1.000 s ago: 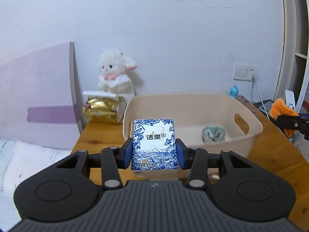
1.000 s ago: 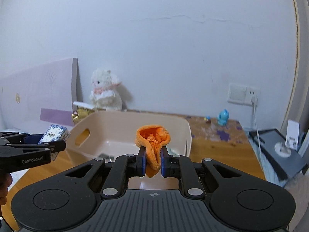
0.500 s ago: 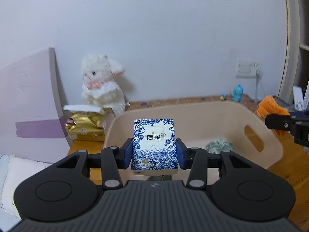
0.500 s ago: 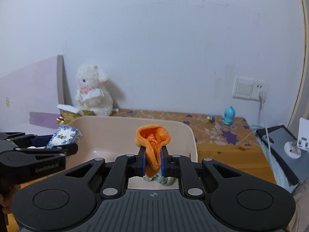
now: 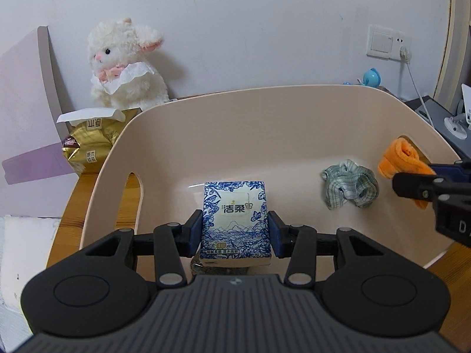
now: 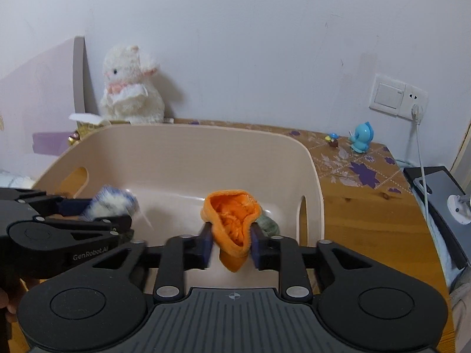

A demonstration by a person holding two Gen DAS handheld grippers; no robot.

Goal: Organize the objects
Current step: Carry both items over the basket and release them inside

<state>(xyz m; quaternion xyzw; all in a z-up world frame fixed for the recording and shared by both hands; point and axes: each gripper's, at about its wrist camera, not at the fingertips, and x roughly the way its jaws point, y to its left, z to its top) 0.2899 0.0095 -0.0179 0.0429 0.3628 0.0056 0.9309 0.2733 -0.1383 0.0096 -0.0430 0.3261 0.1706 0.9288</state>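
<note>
My left gripper [image 5: 235,234] is shut on a blue-and-white tissue pack [image 5: 235,220] and holds it inside the beige plastic bin [image 5: 265,111], near its left handle. My right gripper [image 6: 231,242] has its jaws spread wider than before, with an orange cloth [image 6: 234,226] between them over the bin [image 6: 188,144]; whether the pads still grip the cloth I cannot tell. The cloth also shows at the right of the left wrist view [image 5: 401,158]. A grey-green scrunched cloth [image 5: 350,184] lies on the bin floor.
A white plush lamb [image 5: 126,64] sits against the wall behind the bin, above a gold tissue bag [image 5: 91,144]. A small blue figurine [image 6: 362,136] and a wall socket with cable [image 6: 412,103] are at the right. A dark device [image 6: 435,188] lies at the table's right edge.
Both grippers moved forward and down into the bin. The right gripper's jaws have spread apart around the orange cloth. The left gripper still holds the tissue pack.
</note>
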